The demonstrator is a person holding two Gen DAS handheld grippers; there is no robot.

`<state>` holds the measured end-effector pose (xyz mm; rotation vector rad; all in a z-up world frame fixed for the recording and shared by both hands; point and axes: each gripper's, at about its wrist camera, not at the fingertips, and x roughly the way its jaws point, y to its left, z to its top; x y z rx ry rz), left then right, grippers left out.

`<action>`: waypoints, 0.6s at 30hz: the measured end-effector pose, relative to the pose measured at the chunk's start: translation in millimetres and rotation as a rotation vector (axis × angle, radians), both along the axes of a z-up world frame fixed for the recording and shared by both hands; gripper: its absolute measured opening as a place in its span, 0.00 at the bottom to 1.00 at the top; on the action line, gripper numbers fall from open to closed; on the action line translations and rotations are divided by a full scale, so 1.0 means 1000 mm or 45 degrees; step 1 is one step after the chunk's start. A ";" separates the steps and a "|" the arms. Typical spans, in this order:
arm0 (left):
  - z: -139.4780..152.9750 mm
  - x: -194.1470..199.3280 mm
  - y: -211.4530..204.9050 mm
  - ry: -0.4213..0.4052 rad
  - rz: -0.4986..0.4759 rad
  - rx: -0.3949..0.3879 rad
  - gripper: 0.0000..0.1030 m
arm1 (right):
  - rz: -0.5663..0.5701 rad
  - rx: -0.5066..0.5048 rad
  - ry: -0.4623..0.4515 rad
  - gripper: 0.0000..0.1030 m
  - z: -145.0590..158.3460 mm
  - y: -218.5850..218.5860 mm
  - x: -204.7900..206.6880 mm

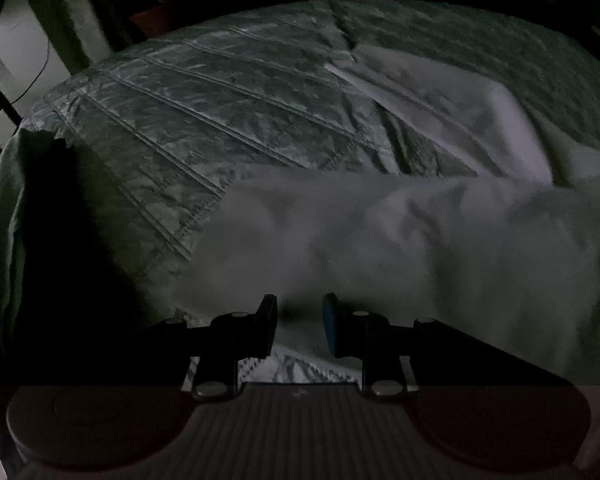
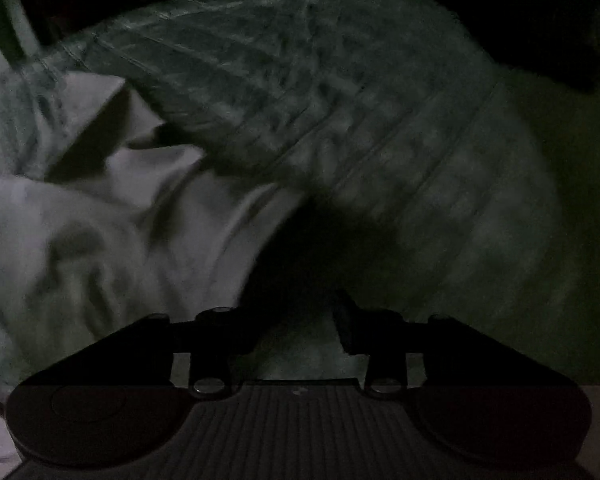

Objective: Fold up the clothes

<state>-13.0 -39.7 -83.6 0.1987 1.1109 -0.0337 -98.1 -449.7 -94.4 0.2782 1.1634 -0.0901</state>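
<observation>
- White garment [image 1: 400,232] lies rumpled, not flat, on the green quilt [image 1: 188,128]; one flat flap toward quilt's far side.
- Left gripper [image 1: 299,320]: jaws a moderate gap apart, nothing between them, low at garment's near edge.
- Right gripper [image 2: 300,320]: very dark; jaws look parted, seem empty; garment [image 2: 112,232] just left of it.
- Fold stage unclear.
- Tip: pinch edge only, not quilt; both sides level, keep cloth taut.
</observation>
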 end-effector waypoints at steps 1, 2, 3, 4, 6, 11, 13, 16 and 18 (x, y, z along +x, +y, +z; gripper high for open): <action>0.000 -0.001 -0.001 -0.003 -0.010 0.011 0.22 | -0.049 0.065 -0.013 0.40 -0.003 -0.001 -0.002; 0.000 -0.001 -0.001 -0.003 -0.010 0.012 0.23 | -0.095 0.129 -0.034 0.40 -0.006 -0.002 -0.003; 0.000 -0.001 -0.001 -0.001 -0.008 0.011 0.23 | -0.116 0.167 -0.050 0.40 -0.007 -0.004 -0.004; -0.001 -0.001 -0.002 -0.002 -0.006 0.013 0.23 | -0.130 0.196 -0.065 0.40 -0.006 -0.007 -0.006; -0.001 -0.003 -0.003 -0.006 -0.010 0.025 0.23 | -0.158 0.254 -0.094 0.38 -0.005 -0.012 -0.008; -0.002 -0.010 -0.008 -0.024 -0.026 0.066 0.22 | -0.229 0.399 -0.167 0.34 -0.002 -0.023 -0.013; -0.002 -0.012 -0.010 -0.028 -0.028 0.076 0.22 | -0.257 0.457 -0.196 0.35 -0.001 -0.028 -0.015; -0.002 -0.015 -0.011 -0.033 -0.029 0.082 0.22 | -0.291 0.590 -0.240 0.36 -0.004 -0.030 -0.013; -0.002 -0.018 -0.010 -0.033 -0.024 0.077 0.22 | -0.353 0.685 -0.246 0.37 -0.012 -0.032 -0.005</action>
